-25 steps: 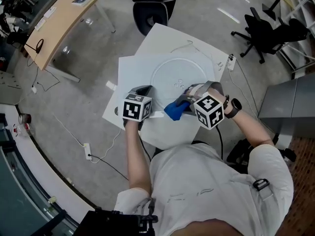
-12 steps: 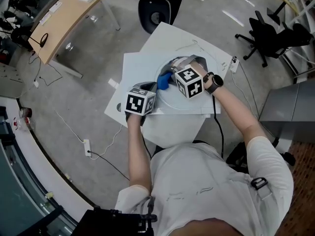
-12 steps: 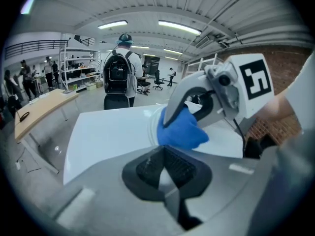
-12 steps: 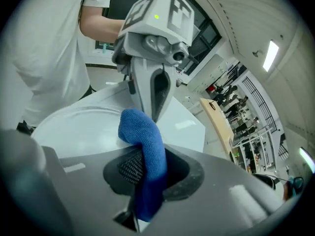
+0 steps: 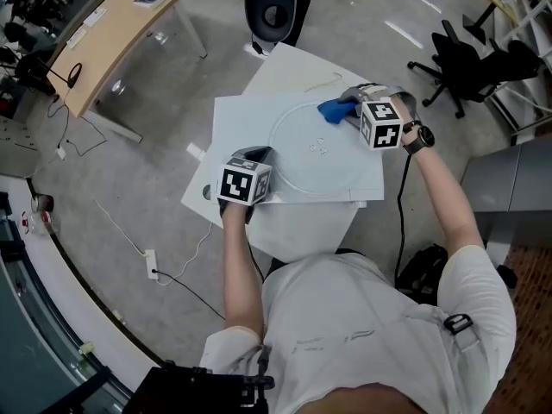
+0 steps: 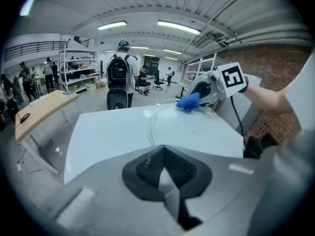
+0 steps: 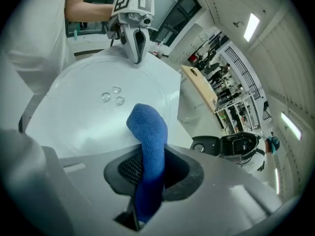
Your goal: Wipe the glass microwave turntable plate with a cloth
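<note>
While the person stands over the white board, the head view shows the plate lying flat on it, clear glass with three small nubs at its middle. At the plate's far right rim the right gripper pinches a blue cloth, which rests on the glass just inside that rim. The left gripper lies on the board at the plate's near left rim, its tip just beside the glass; whether it touches the rim can't be told from here. A black chair stands on the floor well off to the plate's far right, and a wooden desk well off to its far left.

From the left gripper view, the jaws are pressed together. The pads meet in a V with only a pale sliver at the seam, too blurred to name. Bare board stretches ahead of them, then the plate's curving rim. Across the plate, the right gripper has the cloth on the far edge. A person with a backpack stands well beyond the plate.

From the right gripper view, the jaws are clamped on the cloth. It runs up between the two pads and arches forward, and its rounded end sits over the plate's rim on this gripper's side. The nubs lie past it toward the plate's middle, and the left gripper points down at the opposite rim.
</note>
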